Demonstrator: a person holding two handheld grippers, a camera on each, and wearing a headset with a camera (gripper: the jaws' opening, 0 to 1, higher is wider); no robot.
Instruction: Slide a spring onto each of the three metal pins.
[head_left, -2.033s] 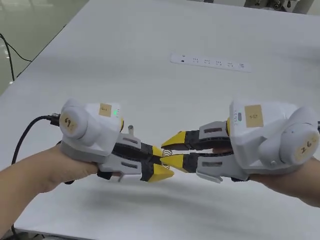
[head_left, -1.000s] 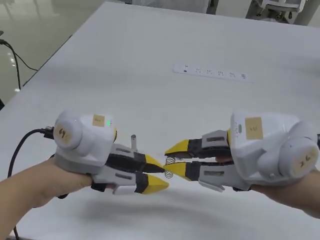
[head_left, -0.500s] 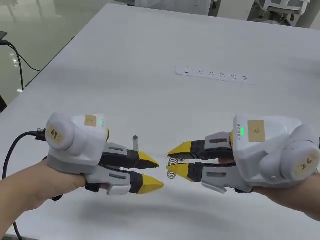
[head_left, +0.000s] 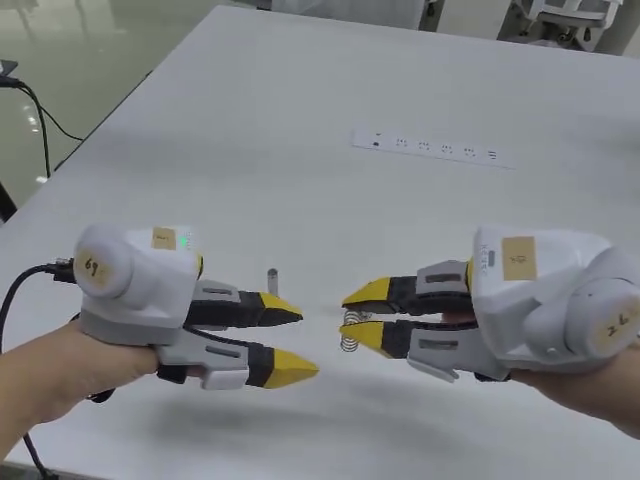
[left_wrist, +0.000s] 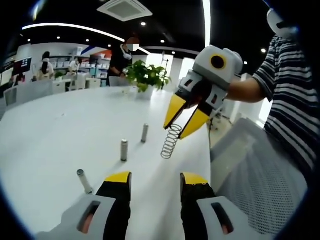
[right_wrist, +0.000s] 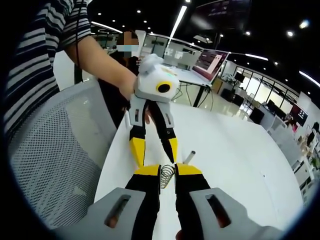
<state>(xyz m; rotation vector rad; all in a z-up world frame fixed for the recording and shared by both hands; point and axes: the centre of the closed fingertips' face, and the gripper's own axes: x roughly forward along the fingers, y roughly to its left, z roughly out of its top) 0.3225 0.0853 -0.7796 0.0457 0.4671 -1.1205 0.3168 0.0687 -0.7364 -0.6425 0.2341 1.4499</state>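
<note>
Thin shiny metal-wire spring (left_wrist: 171, 141); dull grey smooth metal pins (left_wrist: 124, 149). White table (head_left: 300, 120) smooth, faint sheen. Left gripper (head_left: 306, 343) and right gripper (head_left: 348, 316): glossy white plastic shells, matt yellow tips. Chair (right_wrist: 50, 150) grey mesh.

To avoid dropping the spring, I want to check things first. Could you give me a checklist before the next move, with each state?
1. The spring gripped in the fingers of the right gripper: ok.
2. The left gripper open, holding nothing: ok.
3. Three pins standing, with nothing on them: ok.
4. The spring lined up above a pin: not ok, it is apart from them.
5. The spring unbent: cannot tell.
</note>
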